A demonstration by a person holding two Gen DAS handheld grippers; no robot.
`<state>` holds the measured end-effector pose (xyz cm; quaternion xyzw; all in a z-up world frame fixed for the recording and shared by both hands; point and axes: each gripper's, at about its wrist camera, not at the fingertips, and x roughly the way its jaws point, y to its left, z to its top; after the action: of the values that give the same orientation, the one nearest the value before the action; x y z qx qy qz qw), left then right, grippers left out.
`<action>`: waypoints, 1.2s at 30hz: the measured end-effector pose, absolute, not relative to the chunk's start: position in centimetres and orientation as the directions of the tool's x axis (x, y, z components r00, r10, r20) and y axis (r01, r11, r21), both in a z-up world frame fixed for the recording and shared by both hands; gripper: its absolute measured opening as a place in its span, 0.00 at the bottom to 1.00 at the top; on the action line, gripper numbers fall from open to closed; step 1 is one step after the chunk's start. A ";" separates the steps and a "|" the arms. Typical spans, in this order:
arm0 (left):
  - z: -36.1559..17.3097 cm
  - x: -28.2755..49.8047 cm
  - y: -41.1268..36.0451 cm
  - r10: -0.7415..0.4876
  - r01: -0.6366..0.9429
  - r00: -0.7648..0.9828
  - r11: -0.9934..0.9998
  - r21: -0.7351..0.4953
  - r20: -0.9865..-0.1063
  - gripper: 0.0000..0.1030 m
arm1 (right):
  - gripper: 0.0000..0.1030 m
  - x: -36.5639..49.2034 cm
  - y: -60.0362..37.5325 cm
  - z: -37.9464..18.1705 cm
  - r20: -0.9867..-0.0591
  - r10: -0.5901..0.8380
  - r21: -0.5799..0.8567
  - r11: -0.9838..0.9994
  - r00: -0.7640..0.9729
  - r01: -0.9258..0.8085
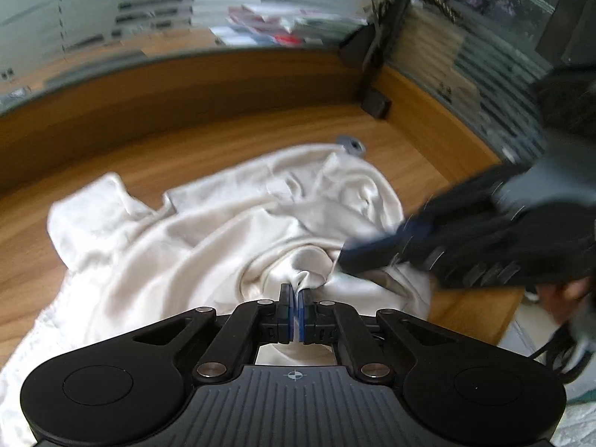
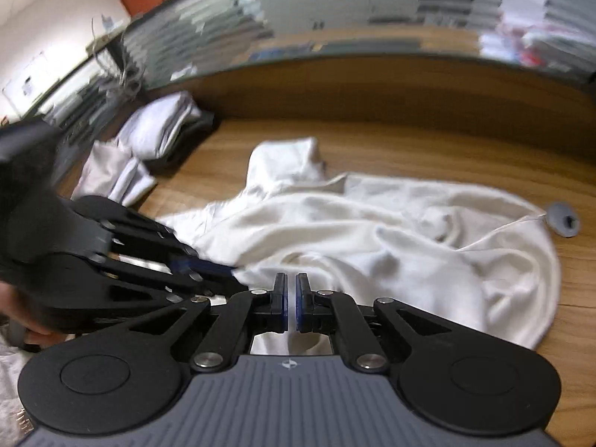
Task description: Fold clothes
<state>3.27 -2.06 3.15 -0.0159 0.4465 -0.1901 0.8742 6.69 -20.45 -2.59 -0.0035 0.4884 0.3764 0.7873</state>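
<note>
A crumpled white garment (image 1: 208, 231) lies spread on the wooden desk (image 1: 93, 171). My left gripper (image 1: 297, 290) is shut on a raised fold of this cloth near its front edge; fabric shows pinched between the blue pads. Just to its right, the blurred right gripper (image 1: 344, 257) has its tip against the garment. In the right wrist view the right gripper (image 2: 291, 279) hangs over the garment (image 2: 372, 231) with its jaws nearly together, and I see nothing pinched between them. The left gripper (image 2: 231, 272) comes in from the left there.
A stack of folded white clothes (image 2: 160, 130) sits at the desk's back left, beside a wooden partition (image 2: 372, 85) topped with frosted glass. A grey round grommet (image 1: 350, 144) lies just past the garment. A black bracket (image 1: 376, 102) stands in the far corner.
</note>
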 end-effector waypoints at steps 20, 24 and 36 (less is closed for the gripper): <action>3.0 2.6 1.1 -0.347 0.279 0.511 0.932 -0.230 -0.786 0.03 | 0.06 9.5 -16.2 -7.8 -0.834 0.548 0.409 0.687 0.059 -0.601; 2.4 2.7 2.4 -0.331 0.221 0.507 0.942 -0.251 -0.796 0.03 | 0.06 8.5 -15.3 -10.1 -0.899 0.438 0.344 0.673 -0.022 -0.655; 2.6 3.1 2.1 -0.359 0.245 0.498 0.931 -0.269 -0.789 0.03 | 0.23 9.4 -14.3 -8.7 -0.822 0.552 0.330 0.658 0.136 -0.677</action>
<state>3.13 2.06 2.63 -0.0607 0.4692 -0.1751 0.8634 9.45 -14.29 -8.70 -0.0604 0.5143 0.4089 0.7514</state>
